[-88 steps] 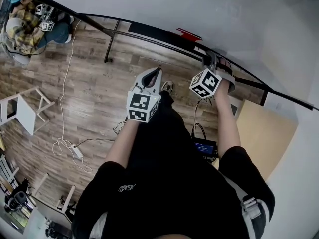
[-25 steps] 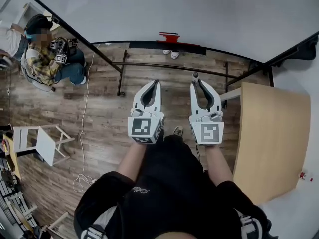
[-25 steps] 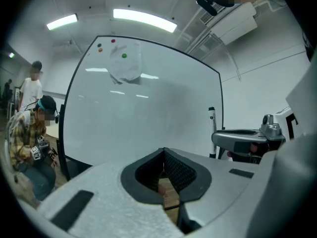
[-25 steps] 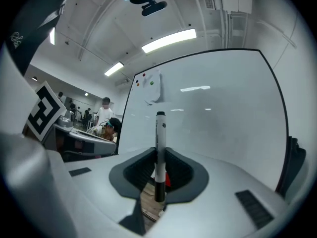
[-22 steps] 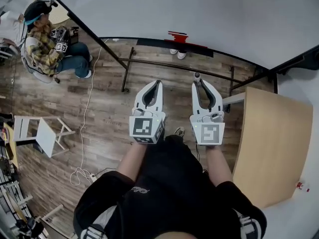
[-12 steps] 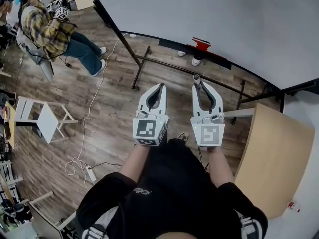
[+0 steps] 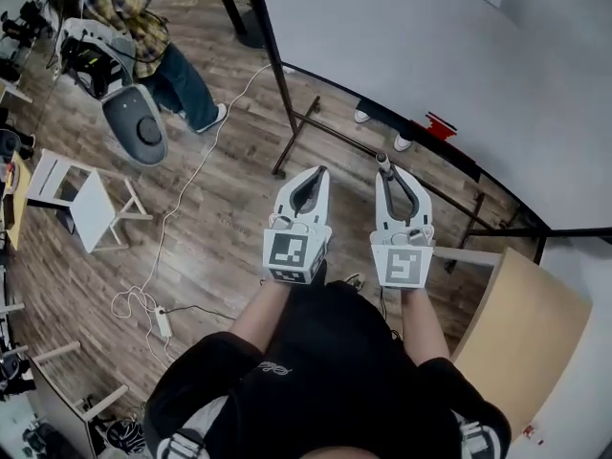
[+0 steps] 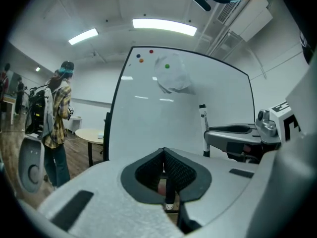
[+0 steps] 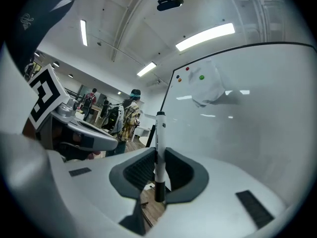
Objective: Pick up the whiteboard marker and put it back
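Observation:
A white whiteboard marker (image 9: 159,152) with a dark cap stands upright between the jaws of my right gripper (image 9: 159,155), which is shut on it. In the head view the right gripper (image 7: 387,172) and its marker (image 7: 383,163) point at the foot of a large whiteboard (image 7: 430,36). My left gripper (image 7: 319,172) is level beside it on the left. In its own view the left gripper (image 8: 164,151) is shut with nothing in it. From there the marker (image 8: 203,128) shows to the right, in front of the whiteboard (image 8: 148,108).
A red item (image 7: 442,125) sits at the whiteboard's lower edge, above its metal legs (image 7: 292,132). A wooden table (image 7: 521,342) stands at the lower right. A person (image 7: 143,27), a grey chair (image 7: 134,122), a white stool (image 7: 86,204) and a floor cable (image 7: 143,295) are on the left.
Both grippers have moved on side by side, the marker still in the right one. The whiteboard now fills the upper right of the head view, and the wooden table has slid to the lower right corner.

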The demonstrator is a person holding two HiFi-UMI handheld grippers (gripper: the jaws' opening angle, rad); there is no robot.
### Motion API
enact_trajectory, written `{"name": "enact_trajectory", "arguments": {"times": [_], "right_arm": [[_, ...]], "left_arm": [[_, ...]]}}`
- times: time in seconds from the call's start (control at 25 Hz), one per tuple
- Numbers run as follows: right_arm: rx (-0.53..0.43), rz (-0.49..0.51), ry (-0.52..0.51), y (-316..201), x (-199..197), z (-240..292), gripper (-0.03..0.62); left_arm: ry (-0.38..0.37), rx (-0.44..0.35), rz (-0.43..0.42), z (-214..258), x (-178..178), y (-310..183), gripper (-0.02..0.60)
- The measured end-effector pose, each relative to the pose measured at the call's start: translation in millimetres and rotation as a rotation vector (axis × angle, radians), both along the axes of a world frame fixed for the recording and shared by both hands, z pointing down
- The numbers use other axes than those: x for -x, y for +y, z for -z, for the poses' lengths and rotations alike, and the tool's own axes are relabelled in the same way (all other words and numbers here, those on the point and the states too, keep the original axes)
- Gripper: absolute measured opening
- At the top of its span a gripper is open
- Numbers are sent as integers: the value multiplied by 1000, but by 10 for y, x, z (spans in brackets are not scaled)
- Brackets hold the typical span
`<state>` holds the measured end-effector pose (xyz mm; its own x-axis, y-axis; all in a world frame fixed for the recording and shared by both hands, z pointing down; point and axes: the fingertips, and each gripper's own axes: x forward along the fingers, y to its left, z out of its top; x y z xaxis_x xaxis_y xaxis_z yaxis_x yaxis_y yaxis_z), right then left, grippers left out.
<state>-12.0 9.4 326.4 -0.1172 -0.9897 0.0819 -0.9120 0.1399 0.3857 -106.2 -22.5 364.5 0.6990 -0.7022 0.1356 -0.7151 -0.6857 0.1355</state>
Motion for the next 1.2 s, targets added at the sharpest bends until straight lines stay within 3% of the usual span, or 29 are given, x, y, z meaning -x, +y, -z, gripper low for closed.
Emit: {"name": "enact_trajectory", "arguments": {"times": [0.28, 0.44, 0.56, 0.72, 0.92, 1.2], "right_arm": [[56, -42, -18, -657, 254, -60, 54], [119, -60, 111, -793, 157, -313, 54], [161, -80, 111, -901, 111, -347, 54], [238, -82, 204, -1008, -47, -572, 54], [328, -69, 216, -1193, -311, -936, 54], [514, -39, 487, -1403, -746, -1516, 54]], "left_arm": [[20, 22, 0, -94, 358, -659, 5], [35, 49, -23, -208, 364, -872, 5], [36, 82, -45, -300, 331, -955, 5], [32, 117, -72, -511, 178, -1046, 5], [20, 161, -96, -786, -102, -1194, 5], [-36, 251, -118, -1285, -469, -1341, 5]]}}
